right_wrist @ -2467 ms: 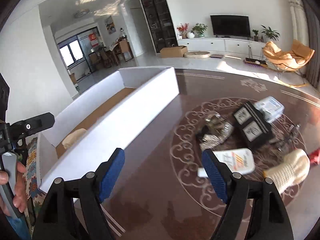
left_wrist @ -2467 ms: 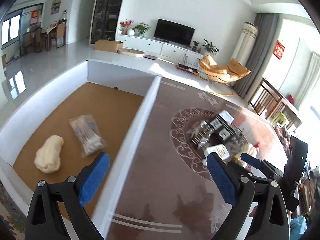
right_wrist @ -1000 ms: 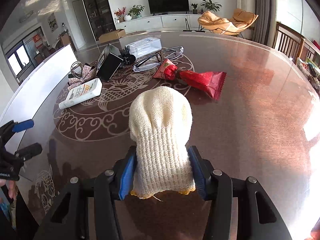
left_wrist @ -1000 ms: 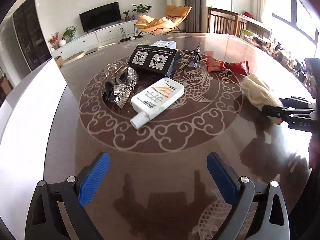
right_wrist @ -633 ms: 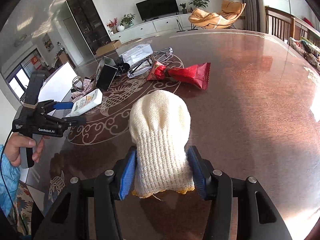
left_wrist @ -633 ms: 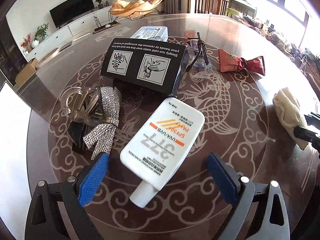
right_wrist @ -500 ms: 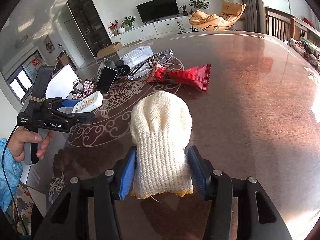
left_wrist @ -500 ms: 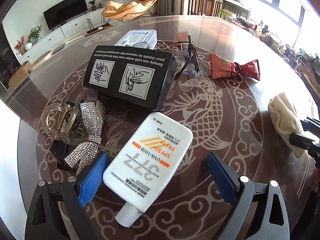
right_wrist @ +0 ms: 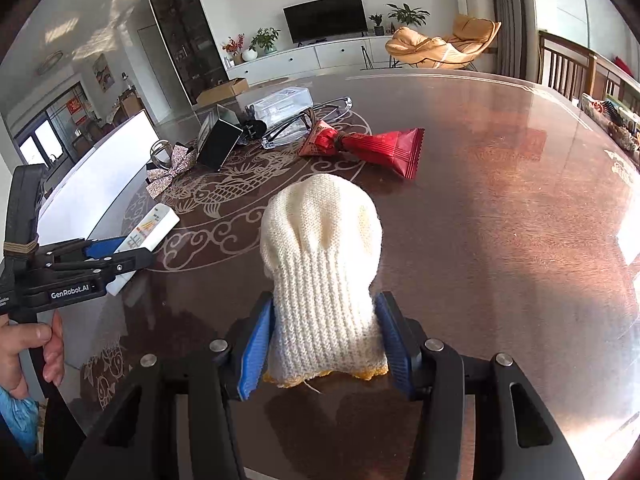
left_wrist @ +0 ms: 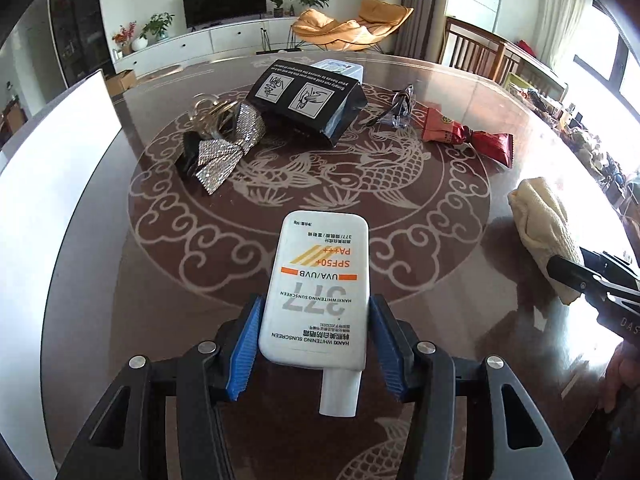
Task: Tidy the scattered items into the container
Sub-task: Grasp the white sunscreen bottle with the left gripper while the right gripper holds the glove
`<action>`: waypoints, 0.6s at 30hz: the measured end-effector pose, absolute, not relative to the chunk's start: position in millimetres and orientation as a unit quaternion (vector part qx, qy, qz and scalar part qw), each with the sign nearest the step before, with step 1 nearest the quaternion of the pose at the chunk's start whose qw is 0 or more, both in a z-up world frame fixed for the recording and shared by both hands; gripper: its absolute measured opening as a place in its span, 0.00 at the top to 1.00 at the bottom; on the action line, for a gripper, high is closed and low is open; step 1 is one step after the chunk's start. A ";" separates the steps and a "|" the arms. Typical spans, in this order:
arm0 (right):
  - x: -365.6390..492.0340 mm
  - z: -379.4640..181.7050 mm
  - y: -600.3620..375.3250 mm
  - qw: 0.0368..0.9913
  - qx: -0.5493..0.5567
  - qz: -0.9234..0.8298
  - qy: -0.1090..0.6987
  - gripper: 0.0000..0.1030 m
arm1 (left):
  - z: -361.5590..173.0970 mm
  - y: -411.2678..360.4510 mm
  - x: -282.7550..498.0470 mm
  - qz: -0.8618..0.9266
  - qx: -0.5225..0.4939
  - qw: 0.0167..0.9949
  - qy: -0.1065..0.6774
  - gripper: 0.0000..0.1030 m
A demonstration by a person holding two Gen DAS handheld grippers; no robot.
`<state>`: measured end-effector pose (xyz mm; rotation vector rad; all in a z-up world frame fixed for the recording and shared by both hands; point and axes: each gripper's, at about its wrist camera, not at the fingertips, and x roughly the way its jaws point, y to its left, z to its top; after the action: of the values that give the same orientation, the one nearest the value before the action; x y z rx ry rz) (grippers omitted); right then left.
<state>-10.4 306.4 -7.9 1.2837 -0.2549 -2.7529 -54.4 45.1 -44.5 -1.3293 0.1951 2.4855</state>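
Dark polished wood, inlaid with a pale dragon-and-cloud medallion, forms the round table (left_wrist: pixel 460 92) that carries everything in this living-room scene. Along its left edge stands the white wall of the container (left_wrist: pixel 52 184), well apart from most of the clutter. Beyond the medallion's centre a black printed box (left_wrist: pixel 308 100) lies tilted, with a clear plastic case (right_wrist: pixel 280 102) behind it, a pair of clear glasses (left_wrist: pixel 400 108) just beside it and a red snack wrapper (left_wrist: pixel 468 138) to their right. A rhinestone bow hair clip (left_wrist: pixel 224 148) sits left of the box. Nearest the right-wrist camera, the right tool (right_wrist: pixel 324 344) pinches the ribbed cuff of a cream knitted glove (right_wrist: pixel 320 248), its blue pads pressed into the knit on both sides. The left tool (left_wrist: pixel 312 344), held in a person's hand (right_wrist: pixel 28 352), is closing its jaws around a white sunscreen tube (left_wrist: pixel 320 284), cap end pointing toward the camera, with the blue pads at the tube's flanks.
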 end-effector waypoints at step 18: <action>-56.2 -15.7 289.6 0.021 0.464 -0.886 0.014 0.17 | -57.0 54.6 -66.4 0.860 -0.498 0.096 0.057 0.00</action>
<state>-56.2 289.6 -15.7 1.4371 0.0431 -2.7454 -66.4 54.6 -57.0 -1.4761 0.1684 2.5476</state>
